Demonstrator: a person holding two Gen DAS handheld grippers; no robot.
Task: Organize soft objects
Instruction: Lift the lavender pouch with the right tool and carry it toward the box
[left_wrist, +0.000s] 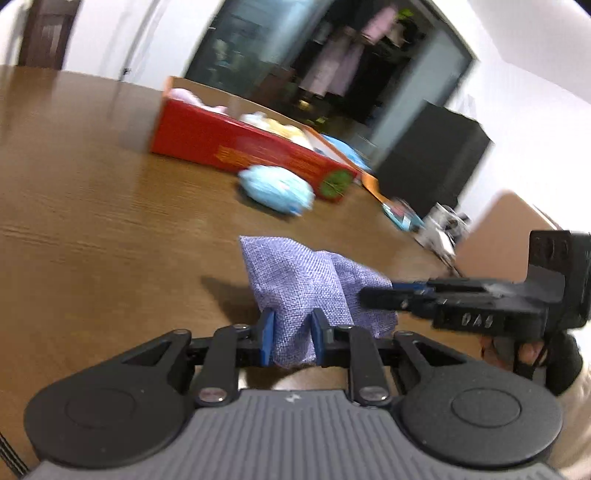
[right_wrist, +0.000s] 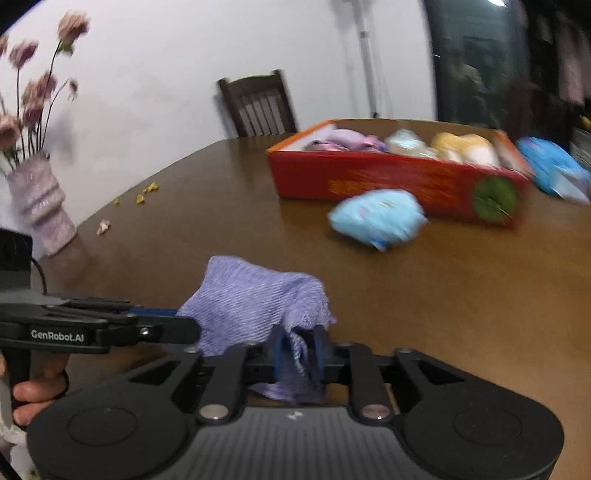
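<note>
A purple woven cloth (left_wrist: 303, 280) hangs between both grippers above the brown table (left_wrist: 92, 192). My left gripper (left_wrist: 292, 325) is shut on one end of it. My right gripper (right_wrist: 300, 345) is shut on the other end of the cloth (right_wrist: 251, 299). Each gripper shows from the side in the other's view: the right (left_wrist: 373, 295), the left (right_wrist: 184, 325). A red box (left_wrist: 236, 147) farther back holds several soft pink, white and yellow items (right_wrist: 406, 146). A light blue soft packet (left_wrist: 275, 188) lies in front of the box (right_wrist: 388, 177).
Another blue packet (right_wrist: 550, 166) lies beyond the box. A vase of pink flowers (right_wrist: 40, 199) stands at the table's left edge, with fallen petals (right_wrist: 144, 194) nearby. A dark chair (right_wrist: 258, 105) stands behind the table. A black box (left_wrist: 432, 162) and small clutter (left_wrist: 439, 229) sit at the right.
</note>
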